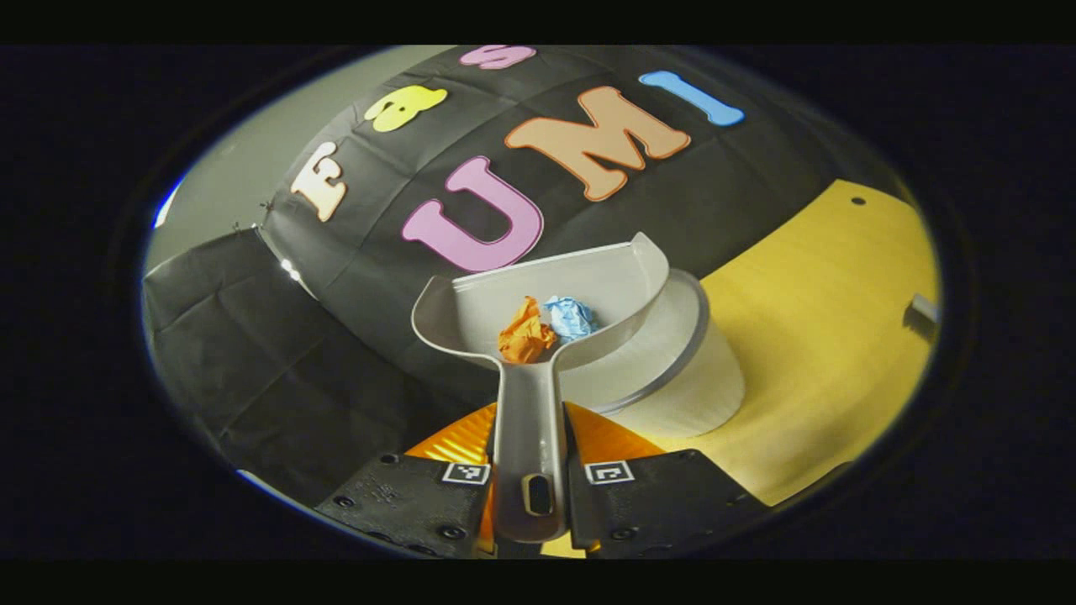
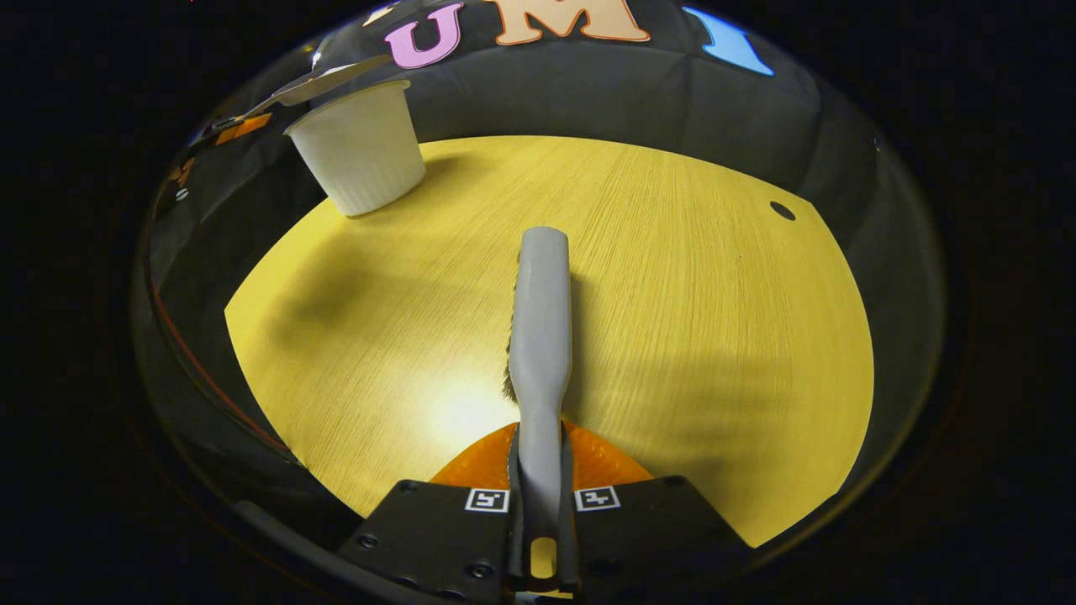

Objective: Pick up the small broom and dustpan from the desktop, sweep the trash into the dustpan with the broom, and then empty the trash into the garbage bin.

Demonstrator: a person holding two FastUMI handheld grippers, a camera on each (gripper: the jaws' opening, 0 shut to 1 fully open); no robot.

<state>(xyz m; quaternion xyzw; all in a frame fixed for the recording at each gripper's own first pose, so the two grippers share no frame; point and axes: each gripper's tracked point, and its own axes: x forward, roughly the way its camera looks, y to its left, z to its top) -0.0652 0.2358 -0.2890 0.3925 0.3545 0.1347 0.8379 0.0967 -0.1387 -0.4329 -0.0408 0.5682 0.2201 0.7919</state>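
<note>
My left gripper [image 1: 529, 487] clamps the dustpan [image 1: 546, 307] handle; its pan, holding orange and blue trash [image 1: 546, 328], hangs straight ahead, over the garbage bin [image 1: 672, 378]. My right gripper [image 2: 542, 512] pinches the broom [image 2: 540, 319], well apart.

Each gripper, left [image 1: 530, 483] and right [image 2: 542, 508], has screwed plates, square coded markers and an orange ribbed part behind.

We are seeing the dustpan [image 1: 546, 302] hiding the near rim of the garbage bin [image 1: 689, 378] behind it, the broom [image 2: 540, 311] turning its bristles away beneath its back, and, left of the garbage bin [image 2: 361, 147], the far gripper lying too small to judge.
</note>
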